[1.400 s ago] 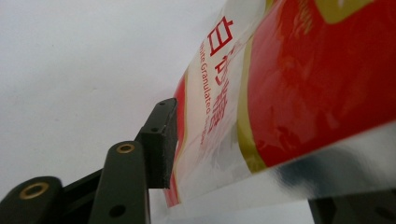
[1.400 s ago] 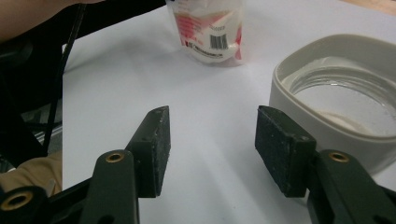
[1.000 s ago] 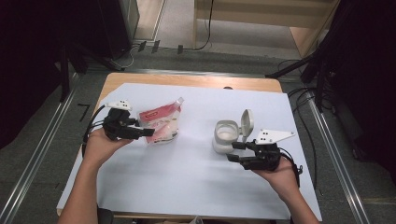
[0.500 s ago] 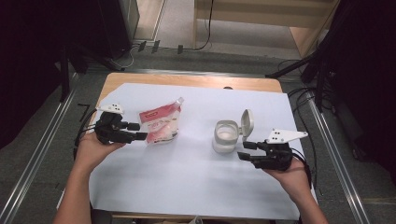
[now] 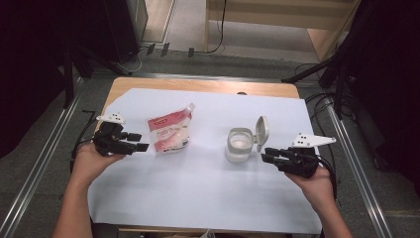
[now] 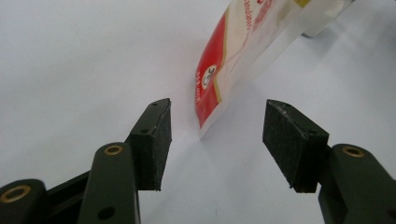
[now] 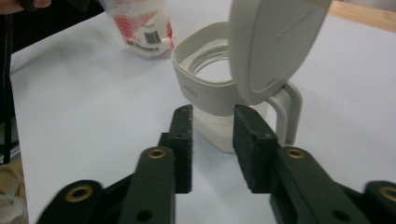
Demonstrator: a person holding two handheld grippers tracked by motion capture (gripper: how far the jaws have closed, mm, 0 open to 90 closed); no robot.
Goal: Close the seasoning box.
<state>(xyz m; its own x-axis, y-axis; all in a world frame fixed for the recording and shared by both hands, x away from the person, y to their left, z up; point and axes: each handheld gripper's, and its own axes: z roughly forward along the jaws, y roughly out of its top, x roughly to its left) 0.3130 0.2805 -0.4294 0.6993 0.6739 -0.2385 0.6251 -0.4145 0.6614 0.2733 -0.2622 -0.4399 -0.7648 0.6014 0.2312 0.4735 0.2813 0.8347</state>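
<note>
White jar (image 7: 224, 93) barcode-side pouch (image 7: 144, 28) beyond narrowing, empty right tool (image 7: 212, 140); left tool (image 6: 217, 140) agape, empty.

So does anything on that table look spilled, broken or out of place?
Nothing spilled or broken that I can see. The red and white pouch lies flat on the white sheet, askew to its edges. The container stands upright with its hinged lid flipped open. Both claws sit apart from them, holding nothing.

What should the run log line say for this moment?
left gripper: jaws open, short of pouch | right gripper: jaws closing, empty, short of open-lidded jar
</note>
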